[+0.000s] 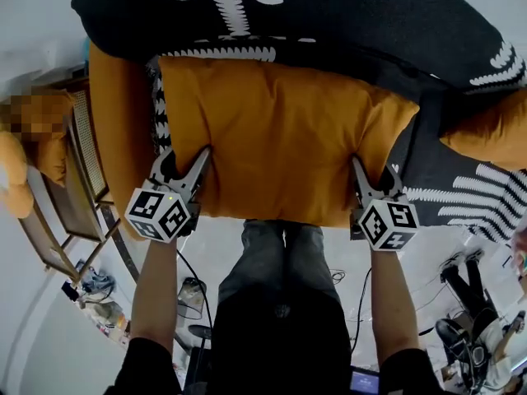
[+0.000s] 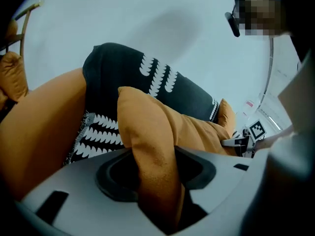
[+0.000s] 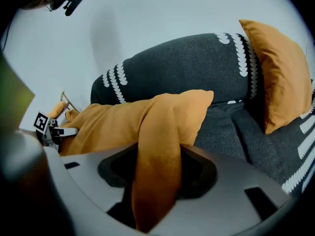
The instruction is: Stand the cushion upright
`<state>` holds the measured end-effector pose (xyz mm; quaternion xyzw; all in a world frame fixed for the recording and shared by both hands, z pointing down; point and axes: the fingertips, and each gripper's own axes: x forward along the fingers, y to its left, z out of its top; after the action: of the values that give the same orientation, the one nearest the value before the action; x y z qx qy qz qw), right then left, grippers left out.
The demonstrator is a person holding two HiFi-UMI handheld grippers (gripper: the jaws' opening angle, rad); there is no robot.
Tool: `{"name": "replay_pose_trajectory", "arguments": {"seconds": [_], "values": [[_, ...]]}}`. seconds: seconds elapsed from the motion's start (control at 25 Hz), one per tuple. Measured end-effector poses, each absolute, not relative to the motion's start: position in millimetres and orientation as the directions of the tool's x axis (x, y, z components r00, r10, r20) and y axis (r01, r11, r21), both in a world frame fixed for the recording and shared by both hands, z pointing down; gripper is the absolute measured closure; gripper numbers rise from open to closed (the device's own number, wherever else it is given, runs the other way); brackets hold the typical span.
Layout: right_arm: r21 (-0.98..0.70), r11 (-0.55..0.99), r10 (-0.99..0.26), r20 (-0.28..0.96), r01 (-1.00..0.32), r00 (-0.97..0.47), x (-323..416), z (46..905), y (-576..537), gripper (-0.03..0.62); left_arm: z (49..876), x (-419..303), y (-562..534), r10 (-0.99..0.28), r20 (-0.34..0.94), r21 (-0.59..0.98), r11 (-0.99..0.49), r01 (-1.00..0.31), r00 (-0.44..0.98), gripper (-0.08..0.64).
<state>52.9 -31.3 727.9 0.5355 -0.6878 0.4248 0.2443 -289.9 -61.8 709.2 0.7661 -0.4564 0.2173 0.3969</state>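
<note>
The left gripper (image 1: 183,167) and right gripper (image 1: 375,178) each pinch a near corner of the cushion (image 1: 280,138); its long axis spans them, far edge seemingly on the sofa (image 1: 346,23).

Blk patterned sofa (image 1: 329,23), wicker chair (image 1: 89,142) beside

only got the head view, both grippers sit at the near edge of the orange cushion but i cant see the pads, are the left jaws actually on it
Observer: Yes. In the left gripper view, the left gripper has its jaws pinched on a fold of the orange cushion, with fabric bunched between them.
Operator: ok and the right one, same or just resting beside it
Observer: Same. In the right gripper view, the right gripper has its jaws clamped on a fold at that cushion's edge, not beside it.
</note>
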Motion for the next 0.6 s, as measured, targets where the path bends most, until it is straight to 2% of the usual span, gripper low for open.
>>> {"name": "replay_pose_trajectory", "arguments": {"seconds": [0.28, 0.6], "values": [[-0.272, 0.154, -0.642, 0.703, -0.95, -0.305, 55.6, 655.5, -75.0, 0.351, 644.7, -289.1, -78.1, -0.633, 0.605, 0.425, -0.255, -0.868, 0.483, 0.327], [-0.255, 0.227, -0.768, 0.547, -0.94, -0.334, 48.5, 572.5, -142.7, 0.345, 561.5, -299.2, -134.9, -0.753, 0.47, 0.367, -0.308, -0.878, 0.461, 0.319]]}}
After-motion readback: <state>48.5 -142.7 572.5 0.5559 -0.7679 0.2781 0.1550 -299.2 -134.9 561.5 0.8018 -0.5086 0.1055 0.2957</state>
